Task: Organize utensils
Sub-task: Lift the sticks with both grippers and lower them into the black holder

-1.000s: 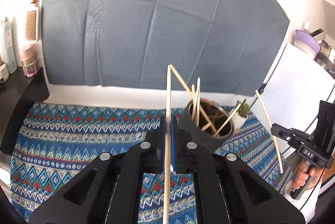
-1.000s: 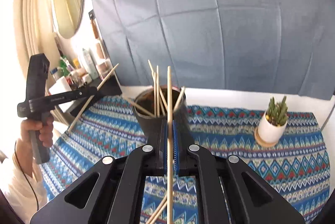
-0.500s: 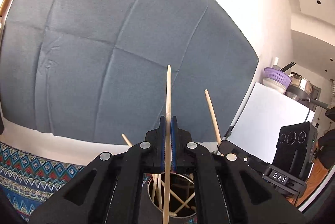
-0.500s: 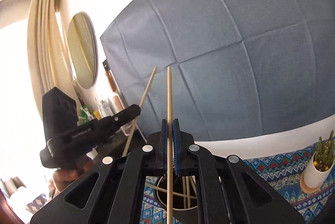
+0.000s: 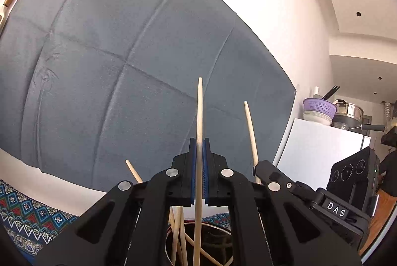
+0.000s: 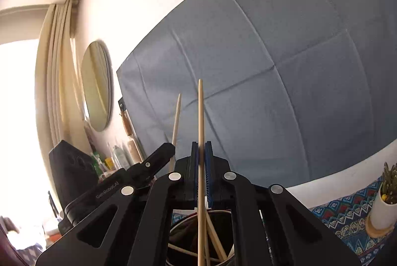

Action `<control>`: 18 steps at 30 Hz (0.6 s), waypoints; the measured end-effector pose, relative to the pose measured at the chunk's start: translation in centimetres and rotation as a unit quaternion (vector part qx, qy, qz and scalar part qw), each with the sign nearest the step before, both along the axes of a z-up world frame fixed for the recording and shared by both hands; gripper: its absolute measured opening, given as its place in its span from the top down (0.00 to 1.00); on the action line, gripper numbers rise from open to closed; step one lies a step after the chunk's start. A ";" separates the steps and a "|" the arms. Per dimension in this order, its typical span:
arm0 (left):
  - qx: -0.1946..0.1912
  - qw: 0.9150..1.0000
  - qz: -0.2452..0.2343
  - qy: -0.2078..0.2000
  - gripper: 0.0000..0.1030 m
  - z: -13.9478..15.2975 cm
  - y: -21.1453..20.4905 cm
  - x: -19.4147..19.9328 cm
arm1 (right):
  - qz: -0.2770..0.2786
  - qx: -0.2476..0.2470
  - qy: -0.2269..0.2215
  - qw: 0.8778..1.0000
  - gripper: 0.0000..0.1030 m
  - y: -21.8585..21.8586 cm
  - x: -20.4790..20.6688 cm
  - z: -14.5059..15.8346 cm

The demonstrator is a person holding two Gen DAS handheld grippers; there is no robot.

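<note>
Your left hand-held gripper [image 5: 199, 159] is clenched on a wooden chopstick [image 5: 199, 117], blue pads [image 5: 193, 166] pressed to either side of it; the stick stands upright, tip well above the fingers, lower end passing down toward the mouth of the dark holder [image 5: 213, 241] directly beneath. Your right hand-held gripper [image 6: 201, 161] is likewise grasping a second chopstick [image 6: 201, 117], upright, its lower length reaching into the same holder [image 6: 188, 226]. Loose chopsticks [image 6: 213, 236] already lie crossed inside the holder, leaning on its rim. In the left wrist view your right gripper sits just beside the left one, its stick [image 5: 250, 132] tilted slightly; in the right wrist view the left gripper's stick [image 6: 176, 117] leans just left of the held one. Holder stands on the bench under a patterned blue cloth [image 6: 347, 216]. Small potted cactus [image 6: 383, 201] on a wooden coaster, well apart at right. Grey creased fabric [image 5: 124, 67] hangs behind. Oval mirror [image 6: 96, 84] and curtain [image 6: 57, 79] at left; a purple colander [image 5: 318, 107] on a white cabinet at far right
</note>
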State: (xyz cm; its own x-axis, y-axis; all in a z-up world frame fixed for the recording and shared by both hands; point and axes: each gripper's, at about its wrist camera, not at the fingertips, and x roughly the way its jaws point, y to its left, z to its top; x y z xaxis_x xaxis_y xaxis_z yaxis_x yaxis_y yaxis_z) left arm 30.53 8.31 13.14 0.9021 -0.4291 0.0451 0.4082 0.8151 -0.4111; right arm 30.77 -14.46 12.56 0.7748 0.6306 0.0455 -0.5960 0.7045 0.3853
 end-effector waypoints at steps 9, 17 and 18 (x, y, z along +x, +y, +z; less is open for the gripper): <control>0.041 0.999 -0.002 0.009 0.95 -1.6 -0.8 0.7 | -0.041 -0.011 -0.036 0.998 0.95 0.9 -0.2 -1.5; 0.017 1.000 -0.001 0.020 0.95 -2.1 0.6 1.0 | -0.103 0.072 -0.100 0.987 0.95 0.1 -2.2 -2.2; 0.016 1.000 -0.002 0.022 0.95 -2.2 0.6 1.1 | -0.111 0.062 -0.103 0.987 0.95 0.4 -2.2 -2.3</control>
